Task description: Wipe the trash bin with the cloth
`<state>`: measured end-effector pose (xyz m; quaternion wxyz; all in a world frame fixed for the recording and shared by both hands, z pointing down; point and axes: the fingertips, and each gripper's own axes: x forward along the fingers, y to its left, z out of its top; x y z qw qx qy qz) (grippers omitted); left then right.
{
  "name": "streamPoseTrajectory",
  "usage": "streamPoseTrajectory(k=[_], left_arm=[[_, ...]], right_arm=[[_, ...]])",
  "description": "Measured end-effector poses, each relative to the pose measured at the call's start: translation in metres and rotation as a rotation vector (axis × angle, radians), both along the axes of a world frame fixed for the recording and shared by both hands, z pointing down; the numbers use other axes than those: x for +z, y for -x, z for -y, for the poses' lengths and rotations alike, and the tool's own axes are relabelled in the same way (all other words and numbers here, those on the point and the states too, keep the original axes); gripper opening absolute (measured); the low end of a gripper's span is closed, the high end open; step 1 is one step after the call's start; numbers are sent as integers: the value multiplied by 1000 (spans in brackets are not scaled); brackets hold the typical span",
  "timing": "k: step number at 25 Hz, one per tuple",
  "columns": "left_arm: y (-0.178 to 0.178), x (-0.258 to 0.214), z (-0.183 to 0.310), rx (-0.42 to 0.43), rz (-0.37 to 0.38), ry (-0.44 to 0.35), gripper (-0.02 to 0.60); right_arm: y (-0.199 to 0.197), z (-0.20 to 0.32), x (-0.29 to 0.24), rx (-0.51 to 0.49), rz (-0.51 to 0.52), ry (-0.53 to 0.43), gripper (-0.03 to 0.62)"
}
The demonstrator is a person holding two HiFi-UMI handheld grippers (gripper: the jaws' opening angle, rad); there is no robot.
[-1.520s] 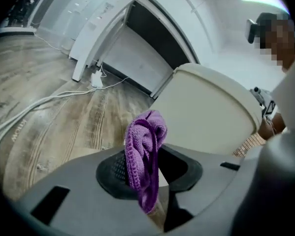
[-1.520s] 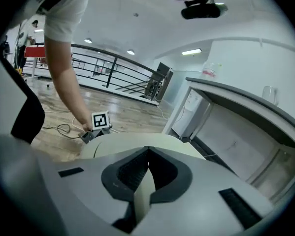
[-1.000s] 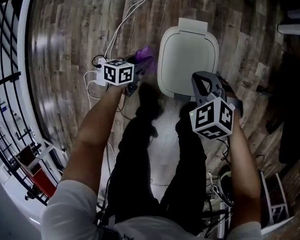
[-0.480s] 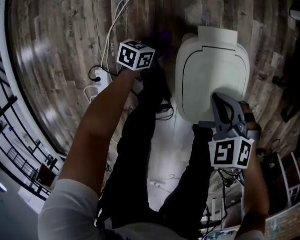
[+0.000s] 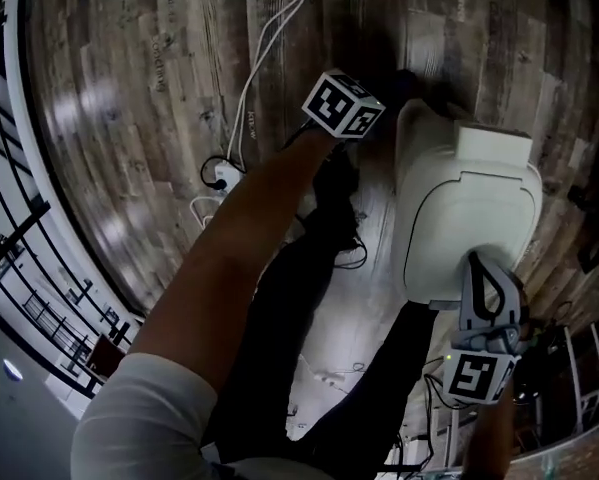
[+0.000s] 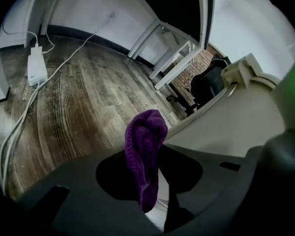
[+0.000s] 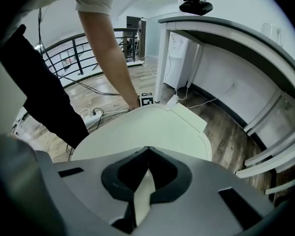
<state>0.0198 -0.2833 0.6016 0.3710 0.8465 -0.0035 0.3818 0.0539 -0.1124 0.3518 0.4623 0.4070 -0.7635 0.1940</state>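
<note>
**A:** Where's the cloth?
**B:** The purple cloth (image 6: 146,141) is pinched in my left tool (image 6: 149,195), with a bunched fold sticking out past the tips. It sits just beside the left wall of the trash bin (image 5: 469,218). I can't tell if it touches.
**A:** Right side?
**B:** My right tool (image 7: 147,154) is closed on nothing, over the near edge of the lid (image 7: 152,127).
**A:** Handling?
**B:** The cloth looks soft, light and limp. I'd keep the grip on the thick fold so drag doesn't pull it out. The bin looks like smooth hollow plastic, probably light. I expect it to skate on the wood floor (image 5: 149,118) under pressure, so I'd brace it at the lid rim.
**A:** Counts?
**B:** One bin, one cloth, two tools. Off-task: a white power strip (image 6: 35,68) and cables (image 6: 63,65) on the floor.
</note>
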Motion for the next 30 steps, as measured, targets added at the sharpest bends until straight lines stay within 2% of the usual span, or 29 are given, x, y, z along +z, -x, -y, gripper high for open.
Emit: streamPoseTrajectory(k=[3, 7, 10, 13, 15, 18, 21, 24, 27, 30], left_arm=[[-5, 6, -5, 13, 1, 22, 106], [-20, 12, 1, 19, -17, 27, 106], [-25, 9, 1, 12, -29, 38, 106], [-27, 12, -2, 35, -35, 44, 106], [-29, 15, 2, 41, -40, 45, 106], [-30, 23, 4, 27, -41, 58, 106], [-31, 30, 2, 6, -40, 77, 106], [-37, 40, 3, 21, -31, 45, 106], [-44, 52, 8, 47, -22, -6, 106], [-55, 65, 19, 7, -20, -28, 106]], right_arm=[[3, 18, -24, 54, 32, -22, 8], [3, 88, -40, 113, 126, -108, 8], [6, 121, -27, 98, 141, -56, 8], [15, 134, -13, 38, 129, 1, 8], [19, 146, -11, 9, 121, -11, 8], [18, 164, -10, 20, 124, -43, 8], [17, 170, 0, 18, 114, -32, 8], [16, 168, 6, -7, 97, -29, 8], [13, 164, 9, 10, 100, -31, 8], [9, 161, 13, 33, 113, -44, 8]])
